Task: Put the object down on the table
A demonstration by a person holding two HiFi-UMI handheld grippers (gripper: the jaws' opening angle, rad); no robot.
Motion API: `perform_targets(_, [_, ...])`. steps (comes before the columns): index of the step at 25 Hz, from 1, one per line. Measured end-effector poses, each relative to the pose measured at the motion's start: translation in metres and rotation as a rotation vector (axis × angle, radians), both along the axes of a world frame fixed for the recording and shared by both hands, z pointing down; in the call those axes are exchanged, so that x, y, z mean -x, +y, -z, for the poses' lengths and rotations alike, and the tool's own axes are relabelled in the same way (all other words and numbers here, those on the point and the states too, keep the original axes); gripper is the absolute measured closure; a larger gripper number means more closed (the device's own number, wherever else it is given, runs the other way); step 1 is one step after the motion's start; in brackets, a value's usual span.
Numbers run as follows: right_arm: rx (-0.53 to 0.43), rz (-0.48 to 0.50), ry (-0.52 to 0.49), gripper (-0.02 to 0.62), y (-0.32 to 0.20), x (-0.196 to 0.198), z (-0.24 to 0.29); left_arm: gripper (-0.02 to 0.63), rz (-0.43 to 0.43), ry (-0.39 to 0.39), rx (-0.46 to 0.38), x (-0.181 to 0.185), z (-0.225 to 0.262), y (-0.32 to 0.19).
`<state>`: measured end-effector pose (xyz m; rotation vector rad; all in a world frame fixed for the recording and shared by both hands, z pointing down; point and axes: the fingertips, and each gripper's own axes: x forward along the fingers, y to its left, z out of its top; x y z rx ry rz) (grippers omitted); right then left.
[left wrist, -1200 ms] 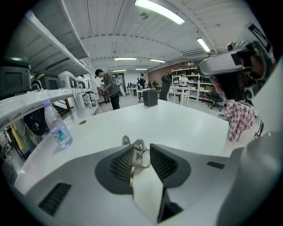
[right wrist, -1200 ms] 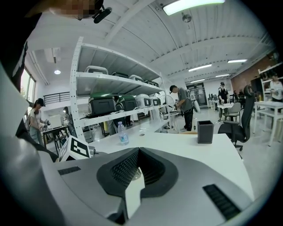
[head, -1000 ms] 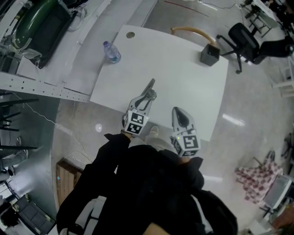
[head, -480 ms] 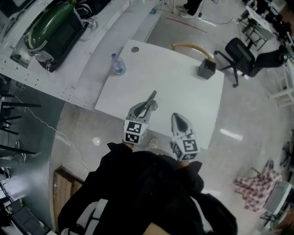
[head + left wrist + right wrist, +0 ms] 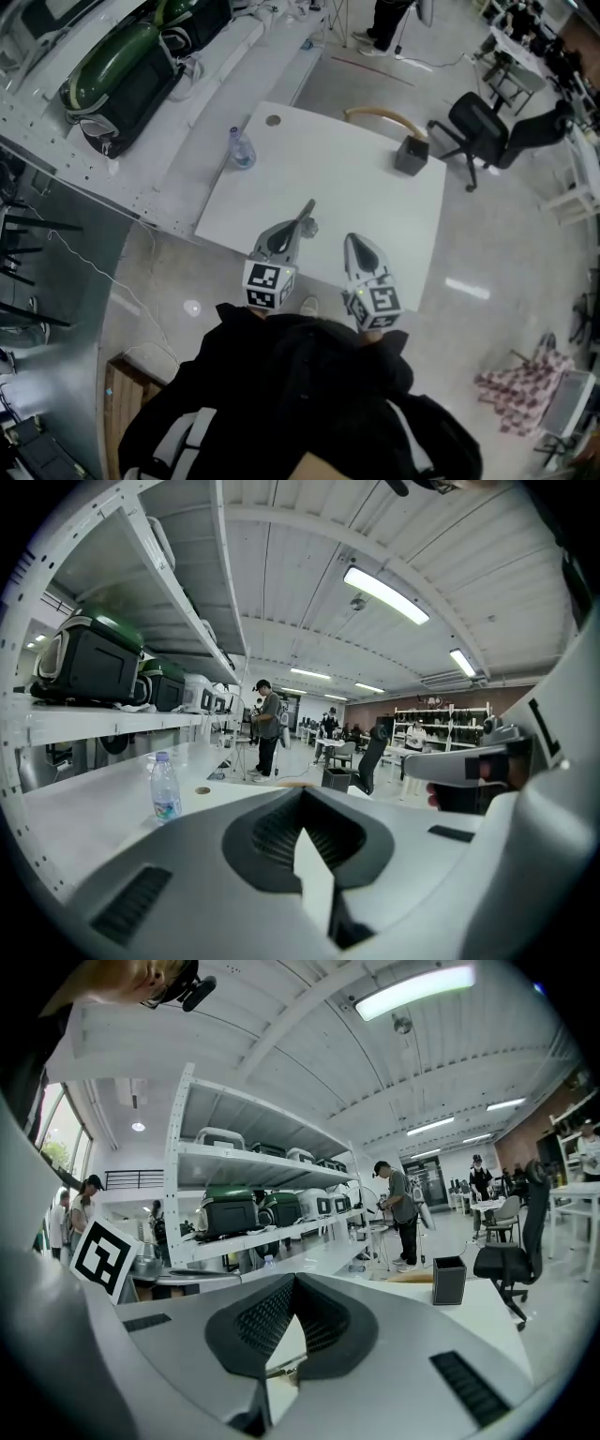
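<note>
My left gripper (image 5: 302, 217) hovers over the near edge of the white table (image 5: 347, 187), with its long thin nose pointing toward the table's middle. In the left gripper view its jaws (image 5: 300, 803) meet at the tip, and only the tabletop shows through the slit below. My right gripper (image 5: 350, 239) hangs beside it on the right, also at the near edge. Its jaws (image 5: 293, 1283) are shut with nothing held between them. No held object shows in either gripper. The left gripper's marker cube (image 5: 101, 1255) appears at the left of the right gripper view.
A water bottle (image 5: 241, 150) stands at the table's far left, a black box (image 5: 410, 155) at its far right corner. A black office chair (image 5: 478, 127) is beyond the table. Shelving with green cases (image 5: 122, 75) runs along the left. A person (image 5: 269, 728) stands further off.
The head view has pulled back, so the table looks smaller and lower in the picture. Both grippers stay at the near edge, side by side, jaws unchanged.
</note>
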<state>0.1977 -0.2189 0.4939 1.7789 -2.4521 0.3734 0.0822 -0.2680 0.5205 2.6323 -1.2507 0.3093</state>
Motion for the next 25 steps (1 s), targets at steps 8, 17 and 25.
perform_targets(8, [-0.045, 0.015, -0.013, 0.606, -0.005, 0.008, 0.028, 0.603, 0.019, 0.019, -0.058, 0.007, 0.031, 0.011])
perform_targets(17, [-0.071, 0.018, -0.015, 0.606, -0.006, 0.006, 0.039, 0.603, 0.06, 0.022, -0.091, 0.018, 0.046, 0.017])
perform_targets(25, [-0.074, 0.017, -0.033, 0.606, -0.009, 0.0, 0.039, 0.603, 0.065, 0.021, -0.097, 0.014, 0.047, 0.017])
